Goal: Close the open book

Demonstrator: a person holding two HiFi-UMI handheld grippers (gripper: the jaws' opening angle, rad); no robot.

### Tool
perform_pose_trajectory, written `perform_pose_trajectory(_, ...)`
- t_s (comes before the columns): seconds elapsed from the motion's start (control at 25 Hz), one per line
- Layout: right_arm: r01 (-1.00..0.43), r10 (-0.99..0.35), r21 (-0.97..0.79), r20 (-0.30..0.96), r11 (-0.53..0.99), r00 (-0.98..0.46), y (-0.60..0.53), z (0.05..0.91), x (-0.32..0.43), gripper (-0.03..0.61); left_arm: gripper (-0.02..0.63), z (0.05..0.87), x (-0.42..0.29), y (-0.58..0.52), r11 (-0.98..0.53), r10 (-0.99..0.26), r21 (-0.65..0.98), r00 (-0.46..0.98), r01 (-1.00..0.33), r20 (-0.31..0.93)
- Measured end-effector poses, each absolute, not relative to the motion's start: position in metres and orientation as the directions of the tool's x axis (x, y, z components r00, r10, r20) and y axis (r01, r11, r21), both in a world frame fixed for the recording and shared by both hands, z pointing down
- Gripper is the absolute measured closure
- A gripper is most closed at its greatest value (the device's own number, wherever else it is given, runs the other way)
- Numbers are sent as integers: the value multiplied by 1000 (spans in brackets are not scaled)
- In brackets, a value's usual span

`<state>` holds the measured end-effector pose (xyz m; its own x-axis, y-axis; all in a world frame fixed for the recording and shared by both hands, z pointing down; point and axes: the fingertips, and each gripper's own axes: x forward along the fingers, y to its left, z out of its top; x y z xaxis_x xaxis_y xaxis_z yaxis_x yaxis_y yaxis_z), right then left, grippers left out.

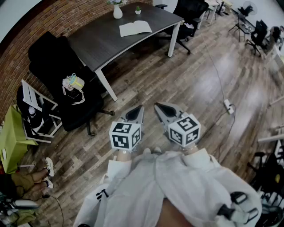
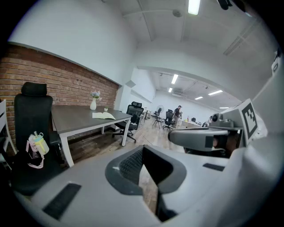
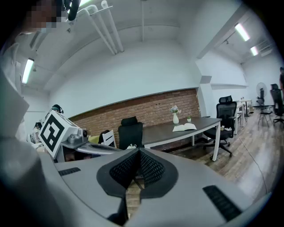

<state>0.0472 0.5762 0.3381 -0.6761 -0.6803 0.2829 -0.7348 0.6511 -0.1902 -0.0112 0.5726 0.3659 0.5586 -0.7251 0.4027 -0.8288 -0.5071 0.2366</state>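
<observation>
An open book (image 1: 135, 28) with pale pages lies flat on the dark grey desk (image 1: 102, 42) at the far end of the room. It shows small in the left gripper view as the book (image 2: 103, 115) and in the right gripper view as the book (image 3: 184, 127). Both grippers hang over the wooden floor, well short of the desk. My left gripper (image 1: 138, 110) is shut with nothing in it. Beside it, my right gripper (image 1: 159, 107) is shut and empty too. In its own view, each gripper's jaws meet: left gripper (image 2: 143, 153), right gripper (image 3: 138, 154).
A white vase (image 1: 117, 11) and a small plant pot (image 1: 138, 9) stand behind the book. A black office chair (image 1: 66, 95) with a bottle on it is left of the desk; another chair (image 1: 188, 24) is at its right end. A cable and power strip (image 1: 228, 105) lie on the floor.
</observation>
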Motion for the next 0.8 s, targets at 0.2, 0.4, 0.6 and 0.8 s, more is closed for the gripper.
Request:
perform_pose_trajectory(0.2, -734, -679, -193, 284, 651, -677, 571, 342, 55, 574, 609, 369, -3, 569, -508, -721, 235, 559, -828, 409)
perform_pose_trajectory(0.4, -726, -669, -206, 286, 656, -686, 568, 344, 56, 574, 609, 367, 2, 566, -519, -712, 241, 571, -820, 409)
perform_pose_trajectory(0.6, -710, -654, -208, 280, 673, -703, 569, 341, 56, 574, 609, 364, 5, 563, -517, -716, 243, 570, -821, 404)
perform_pose_trajectory(0.8, -698, -646, -198, 272, 688, -714, 569, 340, 56, 574, 609, 368, 13, 564, -522, -705, 256, 580, -814, 408)
